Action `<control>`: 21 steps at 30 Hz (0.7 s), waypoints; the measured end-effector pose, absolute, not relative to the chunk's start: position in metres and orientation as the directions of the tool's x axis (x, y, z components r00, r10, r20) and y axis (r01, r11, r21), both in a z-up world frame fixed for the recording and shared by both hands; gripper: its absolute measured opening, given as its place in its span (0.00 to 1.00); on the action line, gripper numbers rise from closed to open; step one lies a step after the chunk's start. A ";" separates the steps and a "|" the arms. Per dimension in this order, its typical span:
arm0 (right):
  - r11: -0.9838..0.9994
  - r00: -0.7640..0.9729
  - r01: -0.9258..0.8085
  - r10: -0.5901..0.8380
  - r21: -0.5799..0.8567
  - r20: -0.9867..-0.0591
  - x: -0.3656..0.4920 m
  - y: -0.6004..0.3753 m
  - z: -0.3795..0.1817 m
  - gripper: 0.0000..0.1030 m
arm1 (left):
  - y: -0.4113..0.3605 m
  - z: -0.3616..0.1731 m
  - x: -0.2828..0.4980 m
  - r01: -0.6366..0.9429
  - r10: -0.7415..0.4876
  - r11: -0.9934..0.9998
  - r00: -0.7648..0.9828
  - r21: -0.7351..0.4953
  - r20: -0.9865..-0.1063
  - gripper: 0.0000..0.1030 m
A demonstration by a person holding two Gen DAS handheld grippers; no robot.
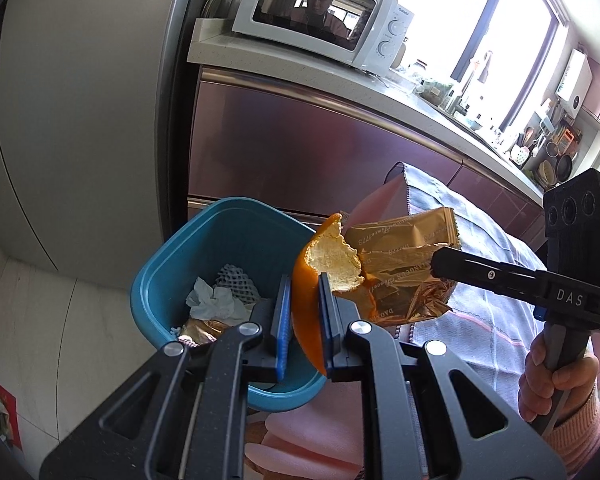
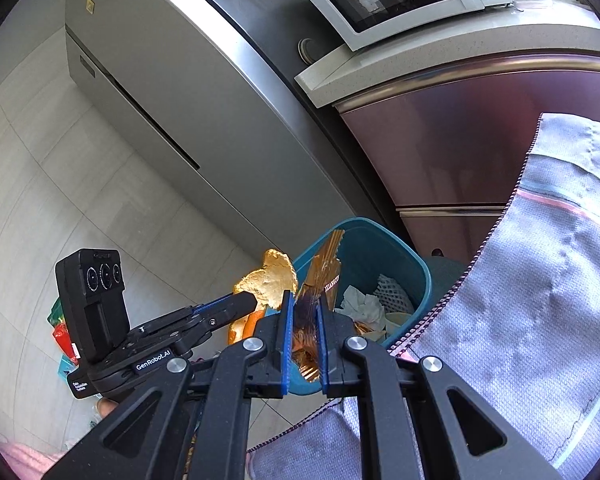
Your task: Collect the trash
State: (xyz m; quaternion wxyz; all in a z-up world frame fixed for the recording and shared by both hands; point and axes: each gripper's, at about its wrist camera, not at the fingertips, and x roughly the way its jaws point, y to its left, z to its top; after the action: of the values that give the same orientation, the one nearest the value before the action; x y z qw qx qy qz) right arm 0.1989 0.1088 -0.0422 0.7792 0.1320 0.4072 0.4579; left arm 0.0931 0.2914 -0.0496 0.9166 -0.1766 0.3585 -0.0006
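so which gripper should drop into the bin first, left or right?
Left, probably. The left gripper, shut on the orange peel, already sits over the blue bin's rim. The right gripper holds the gold wrapper off to the side, above the cloth, in the left wrist view.

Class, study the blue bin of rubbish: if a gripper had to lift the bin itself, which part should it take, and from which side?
Take the blue bin by its rim, from above, one finger inside the wall and one outside. It stands upright with an open top and a thin wall; the body looks too wide to span.
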 end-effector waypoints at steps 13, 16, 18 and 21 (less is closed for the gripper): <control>0.585 0.238 -0.583 0.786 0.564 -0.570 0.217 0.128 -0.057 0.09 | 0.295 -0.065 0.109 -0.150 -0.125 0.932 0.720 -0.329 -0.683 0.13; 0.589 0.234 -0.583 0.782 0.560 -0.578 0.220 0.132 -0.059 0.09 | 0.295 -0.069 0.113 -0.153 -0.126 0.931 0.716 -0.331 -0.686 0.13; 0.592 0.234 -0.580 0.779 0.560 -0.581 0.221 0.135 -0.060 0.09 | 0.295 -0.071 0.114 -0.156 -0.124 0.931 0.715 -0.330 -0.688 0.13; 0.595 0.232 -0.576 0.777 0.561 -0.585 0.222 0.136 -0.062 0.09 | 0.295 -0.074 0.117 -0.159 -0.125 0.930 0.713 -0.332 -0.690 0.13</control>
State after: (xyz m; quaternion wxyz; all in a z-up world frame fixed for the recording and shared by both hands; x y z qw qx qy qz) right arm 0.2223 0.1362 -0.0622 0.7766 0.1140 0.4408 0.4354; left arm 0.1169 0.2949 -0.0738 0.9063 -0.1871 0.3789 0.0095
